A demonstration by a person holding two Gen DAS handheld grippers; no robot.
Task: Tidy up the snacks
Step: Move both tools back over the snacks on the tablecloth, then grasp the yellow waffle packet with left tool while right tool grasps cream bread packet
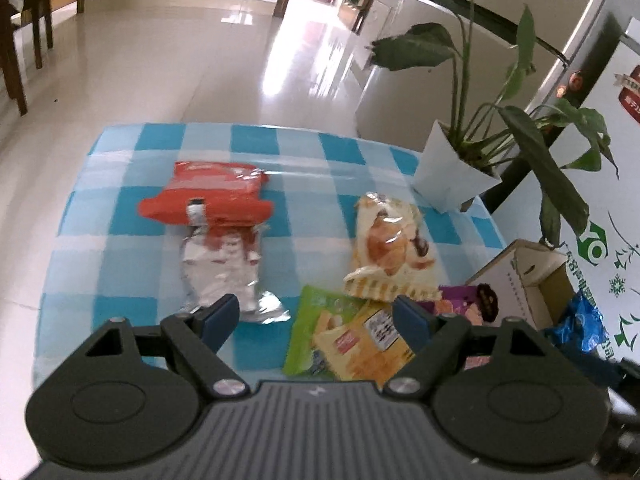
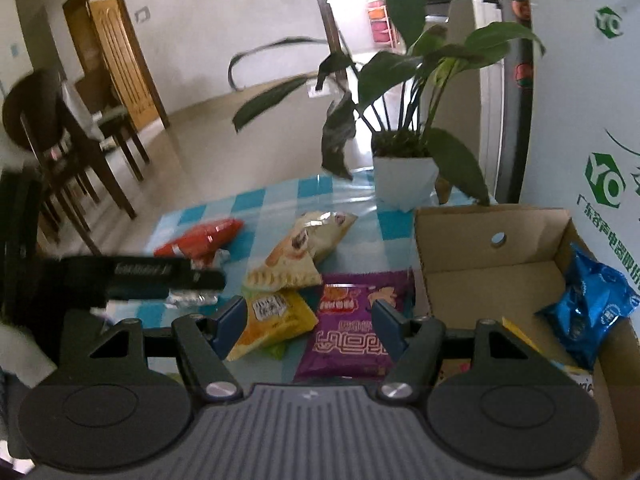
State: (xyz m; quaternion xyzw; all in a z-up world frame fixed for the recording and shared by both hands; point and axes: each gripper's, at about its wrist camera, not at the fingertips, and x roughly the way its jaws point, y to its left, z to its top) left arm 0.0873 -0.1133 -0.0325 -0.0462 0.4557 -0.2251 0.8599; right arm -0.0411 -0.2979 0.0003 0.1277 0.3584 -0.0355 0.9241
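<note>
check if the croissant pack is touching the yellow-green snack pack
Touching. In the right wrist view the croissant pack overlaps the top edge of the yellow-green snack pack, with no tablecloth visible between them.

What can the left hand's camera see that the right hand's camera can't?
Only the left wrist view shows the silver packet in full. Only the right wrist view shows inside the cardboard box, where the blue packet lies, and the whole purple packet. Both show the red packet, croissant packet, yellow-green packet and potted plant.
</note>
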